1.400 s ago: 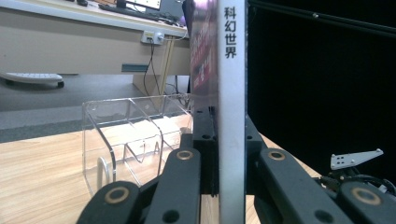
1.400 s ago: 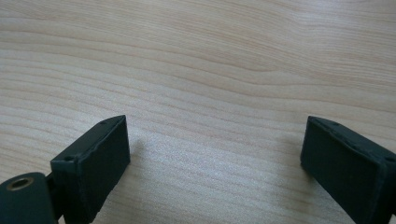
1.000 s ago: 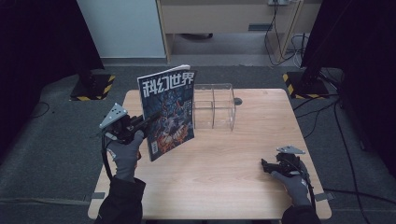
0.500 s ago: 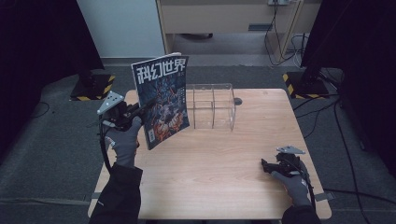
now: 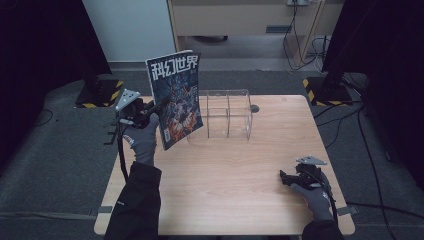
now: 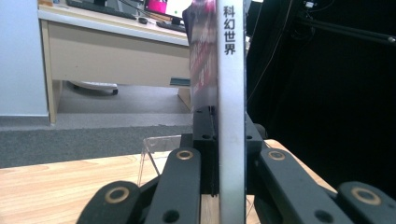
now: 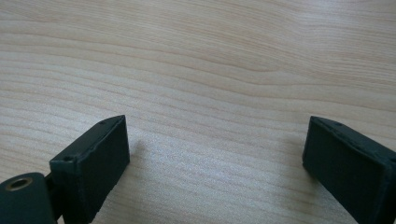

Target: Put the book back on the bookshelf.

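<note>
Your left gripper [image 5: 150, 111] is clamped on the magazine [image 5: 175, 97], holding it upright and clear of the table [image 5: 225, 185], just left of the clear acrylic rack [image 5: 225, 114]. The cover faces you, its white title characters along the top and dark artwork below, and the whole thing leans slightly so its top edge rises well above the rack. In the left gripper view the jaws are pressed tight against both sides of the magazine's spine [image 6: 231, 116], which runs straight up the middle with small dark characters printed near the top; the corner of the rack [image 6: 154, 149] shows low behind the jaws. Your gloved left hand [image 5: 142, 140] sits below the gripper, left of the rack, near the table's left edge.

Your right gripper [image 5: 292, 179] rests on the table well to the right of the rack and nearer to you, with your gloved right hand [image 5: 315, 197] behind it. In the right gripper view its jaws stand wide apart with nothing but bare wood grain [image 7: 210, 93] between them
</note>
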A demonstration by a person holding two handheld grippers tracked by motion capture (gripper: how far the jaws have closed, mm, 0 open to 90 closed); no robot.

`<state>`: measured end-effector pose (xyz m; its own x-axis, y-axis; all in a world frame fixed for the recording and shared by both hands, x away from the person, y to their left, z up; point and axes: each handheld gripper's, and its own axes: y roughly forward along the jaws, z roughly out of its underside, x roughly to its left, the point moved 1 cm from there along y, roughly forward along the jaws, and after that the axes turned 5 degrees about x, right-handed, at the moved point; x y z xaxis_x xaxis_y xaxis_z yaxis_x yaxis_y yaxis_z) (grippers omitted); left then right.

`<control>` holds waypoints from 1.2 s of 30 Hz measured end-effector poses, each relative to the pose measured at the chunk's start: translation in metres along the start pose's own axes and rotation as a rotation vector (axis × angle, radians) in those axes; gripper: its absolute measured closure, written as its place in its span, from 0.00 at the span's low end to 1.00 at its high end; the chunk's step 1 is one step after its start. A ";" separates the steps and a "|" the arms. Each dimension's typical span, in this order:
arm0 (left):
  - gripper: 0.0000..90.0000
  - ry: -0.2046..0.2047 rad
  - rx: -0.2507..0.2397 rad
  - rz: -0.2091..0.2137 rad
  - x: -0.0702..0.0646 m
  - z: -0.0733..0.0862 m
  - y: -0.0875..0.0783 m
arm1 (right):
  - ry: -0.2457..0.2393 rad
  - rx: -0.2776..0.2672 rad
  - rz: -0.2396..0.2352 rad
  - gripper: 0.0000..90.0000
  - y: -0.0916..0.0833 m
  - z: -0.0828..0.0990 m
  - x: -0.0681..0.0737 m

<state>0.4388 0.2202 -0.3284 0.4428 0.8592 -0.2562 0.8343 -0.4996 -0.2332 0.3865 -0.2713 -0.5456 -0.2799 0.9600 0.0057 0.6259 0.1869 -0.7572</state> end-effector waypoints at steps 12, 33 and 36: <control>0.92 -0.006 0.009 -0.058 0.007 0.001 0.022 | -0.005 -0.002 0.003 0.08 0.000 0.000 0.000; 0.92 -0.019 0.002 -0.101 0.005 0.012 0.066 | -0.006 -0.001 0.002 0.08 0.000 0.000 0.000; 0.92 -0.023 0.000 -0.103 0.004 0.013 0.071 | -0.006 -0.001 0.003 0.08 0.000 0.000 0.000</control>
<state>0.4952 0.1873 -0.3587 0.3476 0.9031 -0.2521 0.8750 -0.4091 -0.2589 0.3866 -0.2715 -0.5457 -0.2823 0.9593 -0.0002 0.6276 0.1845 -0.7564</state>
